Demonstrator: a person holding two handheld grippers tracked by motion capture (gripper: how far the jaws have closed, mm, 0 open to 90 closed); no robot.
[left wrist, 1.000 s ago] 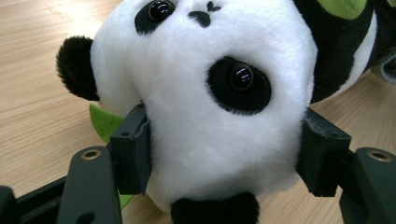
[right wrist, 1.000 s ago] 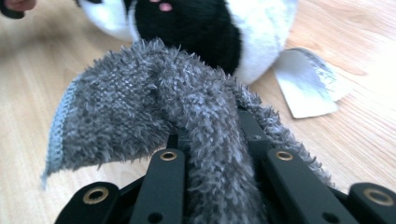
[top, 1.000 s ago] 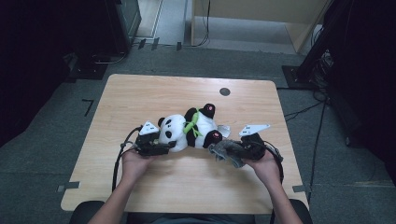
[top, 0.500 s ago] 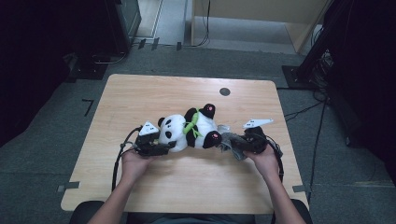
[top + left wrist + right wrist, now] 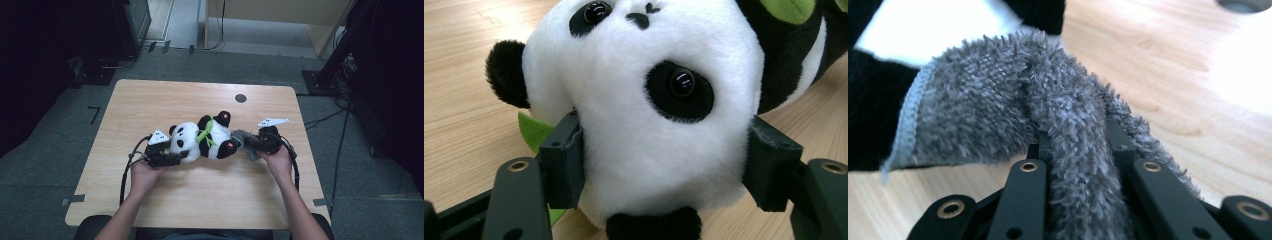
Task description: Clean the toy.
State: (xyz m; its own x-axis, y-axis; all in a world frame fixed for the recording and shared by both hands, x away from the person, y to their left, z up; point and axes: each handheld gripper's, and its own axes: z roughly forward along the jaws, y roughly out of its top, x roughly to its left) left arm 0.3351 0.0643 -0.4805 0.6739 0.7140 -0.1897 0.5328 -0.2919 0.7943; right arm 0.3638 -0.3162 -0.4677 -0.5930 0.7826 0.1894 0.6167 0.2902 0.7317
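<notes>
Both grippers are black: the left gripper (image 5: 172,159) and the right gripper (image 5: 250,145) each carry a pale grey three-cornered plate and trail a black cable. Their jaw arms show round brass-ringed screw holes, and the left's blocky pads (image 5: 566,157) are matt black. The person's forearms are bare, with no sleeves.

Black-and-white panda (image 5: 200,140), grey cloth (image 5: 243,140)

A toy panda (image 5: 202,141) lies on its side near the middle of the table (image 5: 150,100), head to the left, feet to the right. The left gripper (image 5: 167,159) sits at the head, one jaw on each side. The right gripper (image 5: 250,144) is at the feet, with a cloth (image 5: 243,140) between it and the panda. A round hole (image 5: 240,98) lies farther back.
</notes>
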